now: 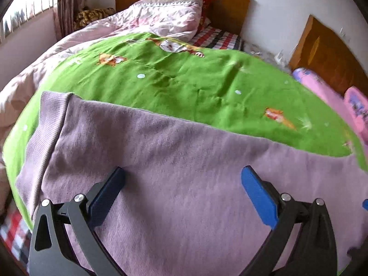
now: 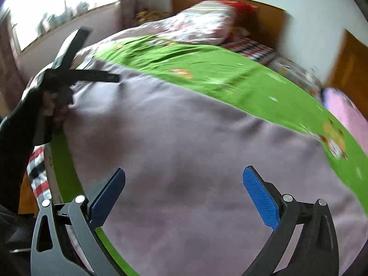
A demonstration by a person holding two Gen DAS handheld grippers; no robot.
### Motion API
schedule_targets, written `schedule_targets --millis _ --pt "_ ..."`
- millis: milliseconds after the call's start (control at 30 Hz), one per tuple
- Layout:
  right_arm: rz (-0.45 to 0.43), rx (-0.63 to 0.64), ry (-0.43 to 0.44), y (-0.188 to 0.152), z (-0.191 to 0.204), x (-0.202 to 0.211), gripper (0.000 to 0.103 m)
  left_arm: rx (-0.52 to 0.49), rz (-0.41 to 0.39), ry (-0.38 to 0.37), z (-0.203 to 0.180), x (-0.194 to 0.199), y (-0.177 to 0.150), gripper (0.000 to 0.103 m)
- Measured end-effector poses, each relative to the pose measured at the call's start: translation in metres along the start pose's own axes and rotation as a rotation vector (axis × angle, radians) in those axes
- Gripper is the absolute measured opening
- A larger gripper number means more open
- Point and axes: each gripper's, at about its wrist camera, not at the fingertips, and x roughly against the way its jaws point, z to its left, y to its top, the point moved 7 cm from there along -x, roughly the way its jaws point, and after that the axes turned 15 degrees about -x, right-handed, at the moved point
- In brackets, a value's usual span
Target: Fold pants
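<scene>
The mauve knit pants point(image 1: 174, 161) lie flat on a green blanket point(image 1: 174, 82) spread over the bed, with a ribbed band at their left end. My left gripper point(image 1: 184, 179) hovers open just above the pants, its blue pads wide apart with nothing between them. In the right wrist view the same pants point(image 2: 184, 138) fill the middle, and my right gripper point(image 2: 184, 179) is open over them too. The left gripper point(image 2: 69, 69) shows there at the upper left, held by a hand in a dark sleeve point(image 2: 20, 119), over the left end of the pants. That view is motion-blurred.
A folded pale quilt point(image 1: 170, 13) and wooden headboard point(image 1: 227, 9) sit at the far end of the bed. Pink pillows point(image 1: 333, 96) lie at the right. A checked sheet point(image 1: 218, 38) shows under the blanket. A window point(image 2: 57, 7) and curtain are at the left.
</scene>
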Motion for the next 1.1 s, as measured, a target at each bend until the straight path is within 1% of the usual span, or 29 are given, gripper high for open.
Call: schedule_targets --millis 33,67,100,133,167,233,333,467,567,633,733,800,867,933,967,1000,1033,1100 --pt "0.018 0.019 -0.012 -0.005 0.007 -0.003 0.098 -0.022 0.011 0.033 -0.003 -0.001 0.001 0.102" --pt "0.037 0.033 -0.028 -0.008 0.008 -0.011 0.098 -0.021 0.013 0.041 -0.004 -0.001 0.001 0.102" --pt "0.074 0.050 -0.047 -0.016 0.009 -0.020 0.098 -0.014 0.012 0.041 -0.002 -0.001 0.001 0.102" --pt "0.086 0.044 -0.041 -0.020 0.008 -0.023 0.098 -0.008 0.010 0.036 -0.001 -0.002 0.000 0.102" --pt "0.080 0.015 -0.020 -0.021 0.003 -0.022 0.098 0.000 0.004 0.026 0.001 -0.001 -0.001 0.102" --pt "0.110 -0.012 0.002 -0.023 -0.002 -0.022 0.099 0.005 -0.002 0.022 0.001 0.000 -0.002 0.102" --pt "0.146 -0.026 0.003 -0.021 -0.005 -0.019 0.098 -0.002 -0.001 0.028 0.002 -0.002 -0.001 0.102" --pt "0.119 -0.008 0.060 -0.005 0.013 -0.017 0.098 0.003 -0.007 0.023 0.003 -0.004 0.000 0.102" --pt "0.073 0.062 0.095 0.023 0.040 -0.019 0.098 0.003 -0.006 0.023 0.003 -0.004 0.000 0.102" --pt "0.045 0.115 0.111 0.041 0.061 -0.027 0.098 0.006 -0.009 0.019 0.003 -0.003 0.000 0.102" --pt "0.053 0.158 0.131 0.062 0.088 -0.049 0.098 0.009 -0.011 0.015 0.003 -0.002 0.000 0.102" --pt "0.073 0.175 0.130 0.067 0.100 -0.065 0.098 0.012 -0.013 0.011 0.003 -0.002 0.000 0.102" --pt "0.076 0.203 0.111 0.062 0.106 -0.074 0.098 0.016 -0.016 0.007 0.004 -0.002 0.000 0.102" --pt "0.102 0.234 0.066 0.052 0.105 -0.092 0.098 0.019 -0.019 0.003 0.004 -0.001 0.000 0.101" --pt "0.082 0.204 0.100 0.050 0.103 -0.095 0.099 0.019 -0.020 0.003 0.004 -0.002 0.000 0.101" --pt "0.090 0.163 0.141 0.050 0.098 -0.099 0.099 0.020 -0.021 0.002 0.004 -0.002 0.000 0.101" --pt "0.090 0.156 0.152 0.051 0.096 -0.098 0.099 0.020 -0.021 0.001 0.004 -0.002 0.000 0.101" --pt "0.087 0.174 0.142 0.052 0.097 -0.100 0.099 0.022 -0.024 0.000 0.004 -0.003 0.000 0.101"
